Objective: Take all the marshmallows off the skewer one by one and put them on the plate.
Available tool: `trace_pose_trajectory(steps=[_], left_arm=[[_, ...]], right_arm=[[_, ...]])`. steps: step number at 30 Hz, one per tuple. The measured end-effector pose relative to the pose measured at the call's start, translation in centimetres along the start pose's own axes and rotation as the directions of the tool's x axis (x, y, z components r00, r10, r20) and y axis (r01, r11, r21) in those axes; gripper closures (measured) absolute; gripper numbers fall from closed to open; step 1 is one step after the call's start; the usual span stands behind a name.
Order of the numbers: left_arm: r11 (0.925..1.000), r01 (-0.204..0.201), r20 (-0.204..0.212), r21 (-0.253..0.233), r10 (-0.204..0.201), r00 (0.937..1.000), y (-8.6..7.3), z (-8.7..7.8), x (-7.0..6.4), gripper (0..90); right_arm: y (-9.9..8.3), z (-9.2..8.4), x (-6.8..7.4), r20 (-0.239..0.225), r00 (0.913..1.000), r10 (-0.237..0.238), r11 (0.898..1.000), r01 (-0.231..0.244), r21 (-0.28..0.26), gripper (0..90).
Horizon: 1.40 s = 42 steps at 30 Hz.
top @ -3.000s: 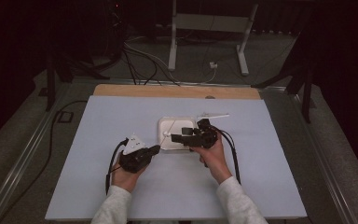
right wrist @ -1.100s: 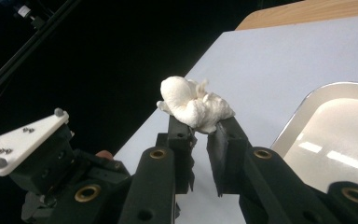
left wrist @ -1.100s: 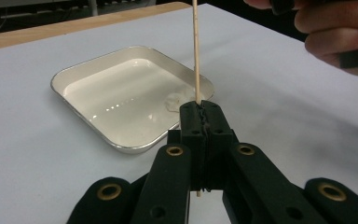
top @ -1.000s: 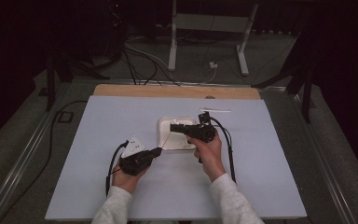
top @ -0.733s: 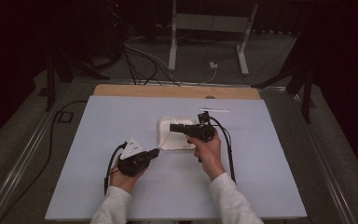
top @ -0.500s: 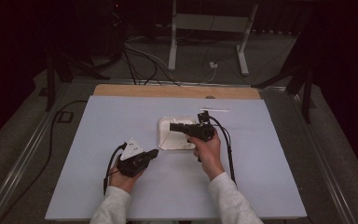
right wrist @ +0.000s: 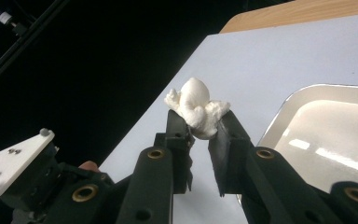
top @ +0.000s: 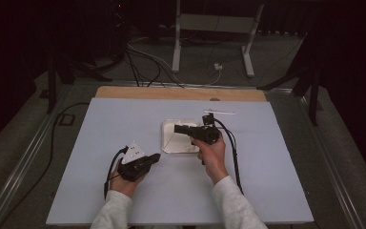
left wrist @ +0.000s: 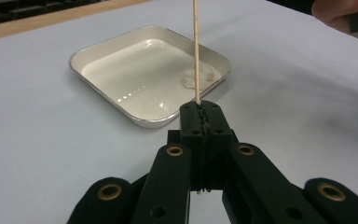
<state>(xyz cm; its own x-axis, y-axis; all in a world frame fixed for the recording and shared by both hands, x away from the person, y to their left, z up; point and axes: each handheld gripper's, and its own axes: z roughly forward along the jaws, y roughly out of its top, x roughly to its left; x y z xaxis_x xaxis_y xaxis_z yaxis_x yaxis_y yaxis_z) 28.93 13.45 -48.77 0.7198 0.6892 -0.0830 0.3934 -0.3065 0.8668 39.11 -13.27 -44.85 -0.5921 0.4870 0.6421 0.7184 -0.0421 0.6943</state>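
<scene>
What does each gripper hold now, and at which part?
The left gripper clamps a thin wooden stick at its lower end. The right gripper pinches a white soft lump by its underside.

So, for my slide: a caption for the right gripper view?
Right gripper shut on a white popcorn piece, beside a white tray.

The high view looked forward and down from above the person's side, far enough off to take in the whole table (top: 124, 119) with the floor and stands beyond it. The left gripper view sat low and close behind its own jaws, facing across the table toward the tray (left wrist: 98, 79). The right gripper view, equally close, was tilted up past the table's edge into the dark, and all 3 views shared that tray (right wrist: 279, 121).
</scene>
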Motion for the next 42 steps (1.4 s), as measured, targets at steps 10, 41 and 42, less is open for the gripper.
trace_pose_trajectory(steps=[10,41,42], left_arm=[[0.9994,0.030,-0.036,0.017,-0.029,0.9989,-0.7,-0.6,0.9,90.0],[0.9955,0.088,-0.039,-0.037,-0.089,0.9953,0.6,0.1,0.2,90.0],[0.9947,0.094,-0.039,-0.041,-0.096,0.9947,0.7,0.1,0.2,90.0]], right_arm=[[1.9,-3.1,-0.7,0.058,0.9981,-0.023,0.996,0.028,-0.086,81.3],[-0.8,-0.7,-3.4,0.242,0.9682,-0.064,0.992,0.035,0.123,44.7],[-0.9,-0.8,-3.3,0.233,0.9701,-0.066,0.992,0.039,0.121,42.1]])
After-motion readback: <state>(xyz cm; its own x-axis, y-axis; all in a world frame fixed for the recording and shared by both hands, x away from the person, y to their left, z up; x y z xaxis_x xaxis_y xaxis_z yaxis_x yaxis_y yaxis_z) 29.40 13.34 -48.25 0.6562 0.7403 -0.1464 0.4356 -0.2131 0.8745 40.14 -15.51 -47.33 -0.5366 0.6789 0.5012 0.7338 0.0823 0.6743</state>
